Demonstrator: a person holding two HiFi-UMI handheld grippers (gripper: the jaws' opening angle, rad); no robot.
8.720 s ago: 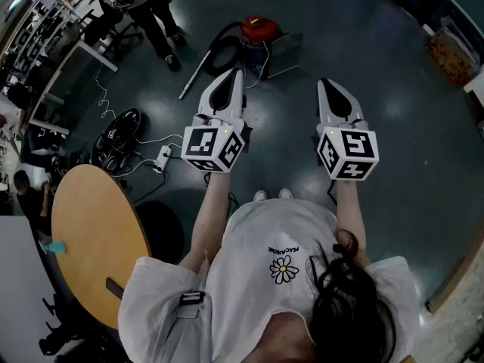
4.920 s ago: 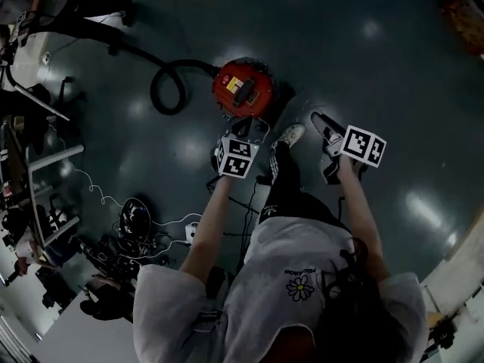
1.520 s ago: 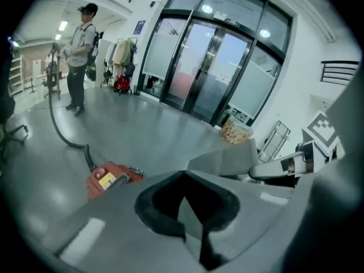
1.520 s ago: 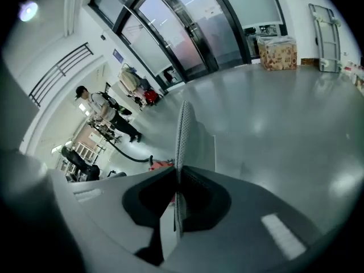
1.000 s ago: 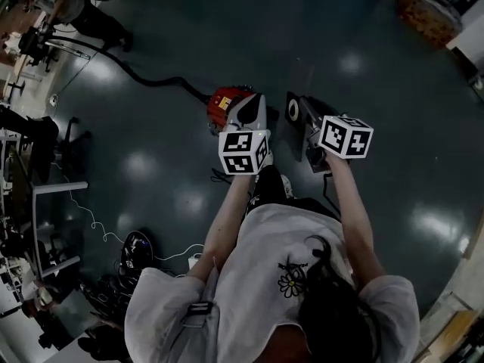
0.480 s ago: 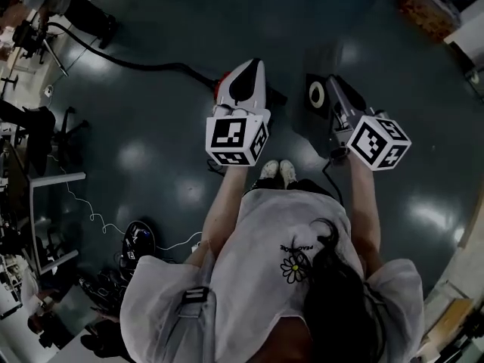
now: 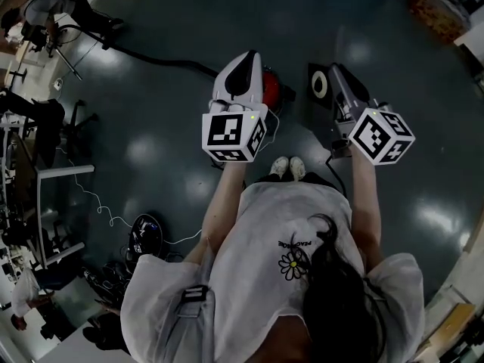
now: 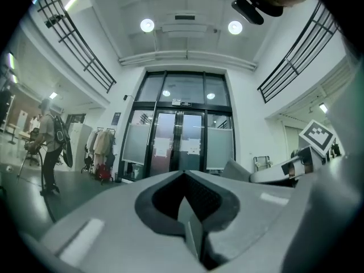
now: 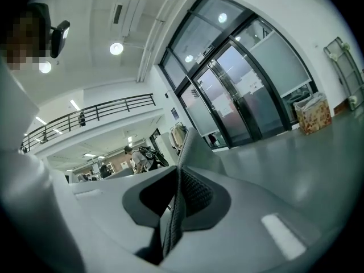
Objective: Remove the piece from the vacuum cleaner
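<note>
The red vacuum cleaner [image 7: 272,91] stands on the dark floor, mostly hidden behind my left gripper [image 7: 246,56]. Its black hose [image 7: 155,57] runs off to the upper left. A dark piece with a pale round opening [image 7: 319,86] lies on the floor just right of the vacuum, partly behind my right gripper [image 7: 333,69]. Both grippers are held level at chest height, well above the floor. The left gripper [image 8: 185,178] and the right gripper [image 9: 180,172] each show their jaws shut with nothing between them, facing the hall rather than the vacuum.
My feet [image 7: 287,165] stand just behind the vacuum. Cables and a dark bundle [image 7: 144,237] lie at lower left, with desks and chairs [image 7: 30,112] along the left edge. A box [image 7: 435,10] sits at upper right. Glass doors [image 8: 179,138] and a person with a backpack [image 8: 51,144] are ahead.
Both grippers have risen from beside the vacuum to chest height and now point level. The dark piece stays on the floor beside the vacuum. Both jaws remain shut.
</note>
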